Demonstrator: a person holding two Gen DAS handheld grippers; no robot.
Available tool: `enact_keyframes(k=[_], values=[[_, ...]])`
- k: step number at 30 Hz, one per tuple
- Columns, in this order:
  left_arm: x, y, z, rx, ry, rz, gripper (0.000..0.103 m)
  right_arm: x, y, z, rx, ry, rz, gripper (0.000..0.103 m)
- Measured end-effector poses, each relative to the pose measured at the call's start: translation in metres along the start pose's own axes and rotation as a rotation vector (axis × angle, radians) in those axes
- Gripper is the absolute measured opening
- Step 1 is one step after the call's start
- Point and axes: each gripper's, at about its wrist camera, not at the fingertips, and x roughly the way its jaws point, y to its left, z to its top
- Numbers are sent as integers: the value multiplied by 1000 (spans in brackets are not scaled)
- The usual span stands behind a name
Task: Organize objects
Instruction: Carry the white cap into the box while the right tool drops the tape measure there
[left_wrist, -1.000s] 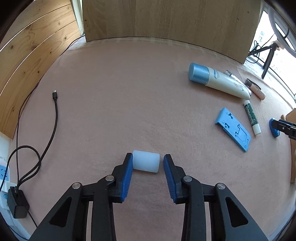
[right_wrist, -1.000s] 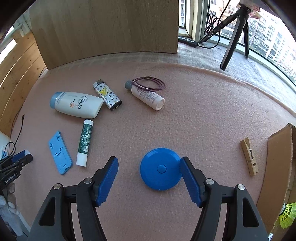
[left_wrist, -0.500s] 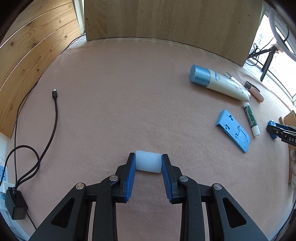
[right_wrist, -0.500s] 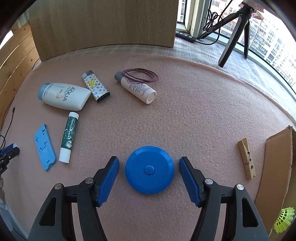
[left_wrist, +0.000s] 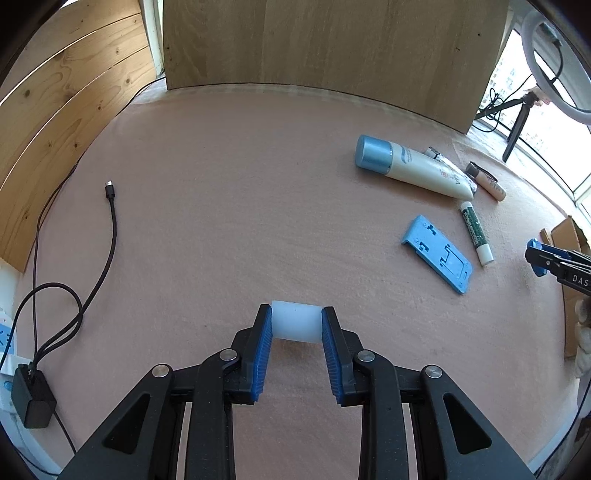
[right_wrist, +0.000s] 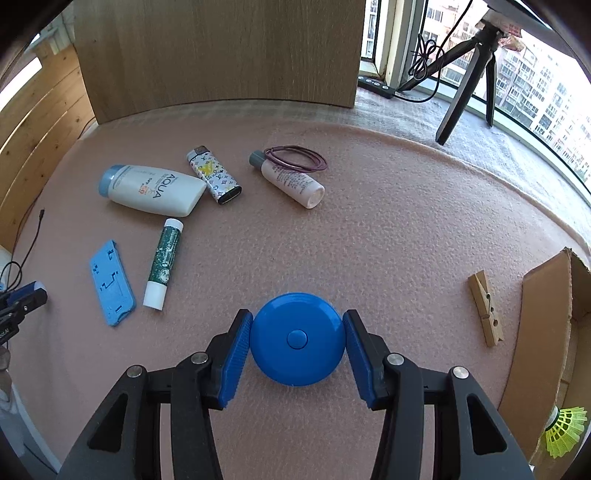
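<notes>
My left gripper (left_wrist: 295, 323) is shut on a white cylinder (left_wrist: 295, 322) lying on its side on the pink mat. My right gripper (right_wrist: 297, 334) is shut on a round blue tape measure (right_wrist: 297, 338) that rests on the mat; both pads touch its rim. Farther off lie a white AQUA tube with a blue cap (right_wrist: 153, 190), a green lip balm stick (right_wrist: 163, 263), a blue plastic stand (right_wrist: 111, 282), a patterned lighter (right_wrist: 214, 178), a small white bottle (right_wrist: 290, 180) and purple hair ties (right_wrist: 297, 158).
A wooden clothespin (right_wrist: 485, 308), a cardboard box (right_wrist: 543, 325) and a green shuttlecock (right_wrist: 565, 430) are at the right. A black USB cable (left_wrist: 99, 254) and charger (left_wrist: 31, 404) lie at the left. Wooden panels (left_wrist: 317, 44) stand at the back, a tripod (right_wrist: 469, 74) by the window.
Both grippers closed. The left jaws closed on the white cylinder. The right jaws moved forward around the blue tape measure and closed on its rim.
</notes>
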Motion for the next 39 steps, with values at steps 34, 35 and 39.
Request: enact_keyframes(k=[34,35,39], values=[[-53,-396,14,590,-70,-416,29,-148,-174,-121,348,-185,-133,46],[-51,-409,12,607,-68,-422,29,-148,-180,-126,362,-182,-134,46],[-44,-453,6,648,-52,-447,29,-148,-198,-142,404,-173,-131,46]])
